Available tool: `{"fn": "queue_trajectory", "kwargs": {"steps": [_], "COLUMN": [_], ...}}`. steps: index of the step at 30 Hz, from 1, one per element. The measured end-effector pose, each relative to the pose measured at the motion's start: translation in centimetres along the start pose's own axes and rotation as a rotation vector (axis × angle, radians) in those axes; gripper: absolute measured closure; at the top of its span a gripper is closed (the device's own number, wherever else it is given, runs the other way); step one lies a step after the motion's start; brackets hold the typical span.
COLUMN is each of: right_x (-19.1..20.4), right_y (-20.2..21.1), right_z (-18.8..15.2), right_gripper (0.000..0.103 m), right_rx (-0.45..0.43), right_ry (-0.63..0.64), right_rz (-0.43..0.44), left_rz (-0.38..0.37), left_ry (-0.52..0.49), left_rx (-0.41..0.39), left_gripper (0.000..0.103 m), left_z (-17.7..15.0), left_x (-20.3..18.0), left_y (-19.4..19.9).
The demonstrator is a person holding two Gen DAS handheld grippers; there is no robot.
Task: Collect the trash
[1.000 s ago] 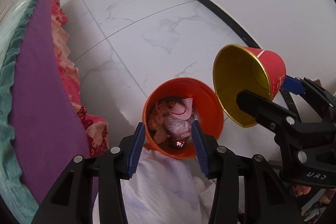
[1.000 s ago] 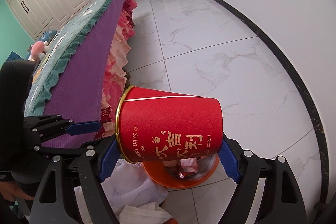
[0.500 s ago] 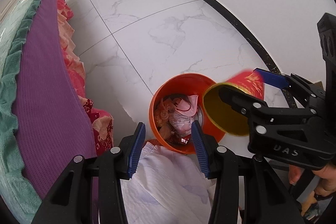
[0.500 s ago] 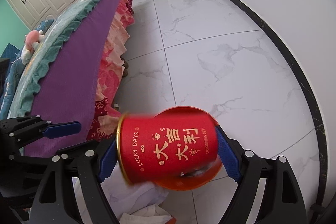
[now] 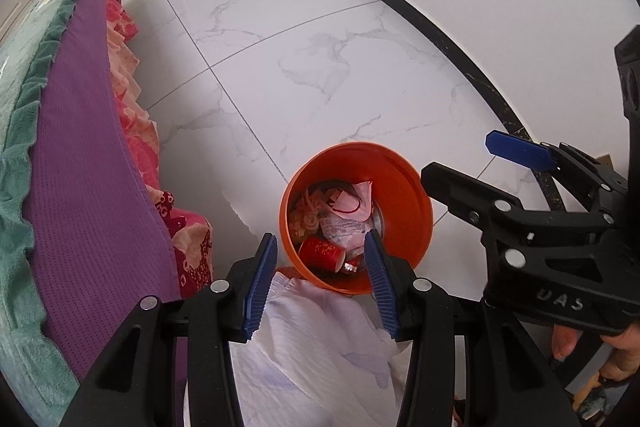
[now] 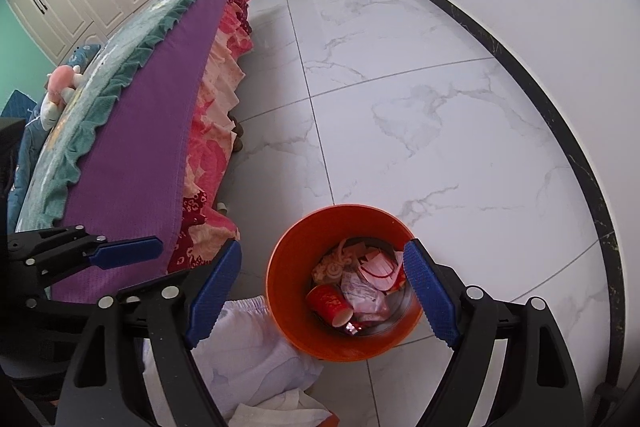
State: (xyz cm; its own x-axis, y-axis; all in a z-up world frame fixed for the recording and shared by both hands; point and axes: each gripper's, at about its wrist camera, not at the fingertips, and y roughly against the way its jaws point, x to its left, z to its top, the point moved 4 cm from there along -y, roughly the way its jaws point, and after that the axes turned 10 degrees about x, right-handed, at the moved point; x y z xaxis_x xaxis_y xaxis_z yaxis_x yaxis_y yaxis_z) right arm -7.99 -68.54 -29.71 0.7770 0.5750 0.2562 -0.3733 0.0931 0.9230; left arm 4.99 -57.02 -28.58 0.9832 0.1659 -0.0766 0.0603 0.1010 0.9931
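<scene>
The red paper cup [image 5: 320, 253] [image 6: 330, 303] lies on its side inside the orange bin [image 5: 404, 187] [image 6: 296, 255], on top of crumpled wrappers and paper. My right gripper [image 6: 323, 245] hangs above the bin, open wide, with nothing between its blue pads. In the left wrist view it reaches in from the right [image 5: 456, 159]. My left gripper [image 5: 320, 235] hovers over the bin's near rim, open and empty. One of its fingers [image 6: 128, 253] shows at the left of the right wrist view.
A bed with a purple cover [image 5: 88, 187] [image 6: 148, 147] and pink floral skirt runs along the left. White cloth [image 5: 320, 347] [image 6: 248, 347] lies on the marble floor just in front of the bin. A white wall with dark baseboard [image 6: 540, 99] curves along the right.
The red cup was tipped over the bin in my right gripper; now it has dropped out and lies inside the bin. The right jaws stand empty. The left gripper has barely moved.
</scene>
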Motion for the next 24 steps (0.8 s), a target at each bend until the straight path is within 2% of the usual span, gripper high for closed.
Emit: {"fn": "queue_trajectory", "kwargs": {"steps": [4,11,13,19,20,21,24], "right_x": [0.4,2.5,3.7,8.5,9.2,10.1,12.6], "right_y": [2.3,8.1,10.0,15.4,15.9,16.5,18.2], "right_z": [-0.1,-0.6,-0.9,-3.0,-3.4,-3.9,-5.6], "right_gripper": [0.021,0.021,0.021,0.018,0.018,0.018,0.018], "right_rx": [-0.041,-0.151,-0.183,-0.262,-0.264,-0.267,-0.276], "right_ry": [0.001,0.026,0.047,0.149,0.162,0.179,0.223], "right_rz": [-0.001,0.026,0.043,0.099,0.109,0.126,0.162], "left_rz": [0.008,0.031,0.044,0.08,0.086,0.095,0.158], "left_ry": [0.003,0.031,0.054,0.146,0.167,0.181,0.231], "left_rx": [-0.034,-0.17,-0.216,-0.338,-0.354,-0.366,-0.417], "left_gripper": [0.056,0.055,0.046,0.045,0.042,0.034,0.031], "left_z": [-0.1,-2.1,-3.4,-8.5,-9.7,-10.6,-14.4], "left_x": [-0.3,-0.4,-0.2,0.9,1.3,1.4,1.9], "left_y": [1.4,7.0,9.1,14.8,15.7,16.3,18.7]}}
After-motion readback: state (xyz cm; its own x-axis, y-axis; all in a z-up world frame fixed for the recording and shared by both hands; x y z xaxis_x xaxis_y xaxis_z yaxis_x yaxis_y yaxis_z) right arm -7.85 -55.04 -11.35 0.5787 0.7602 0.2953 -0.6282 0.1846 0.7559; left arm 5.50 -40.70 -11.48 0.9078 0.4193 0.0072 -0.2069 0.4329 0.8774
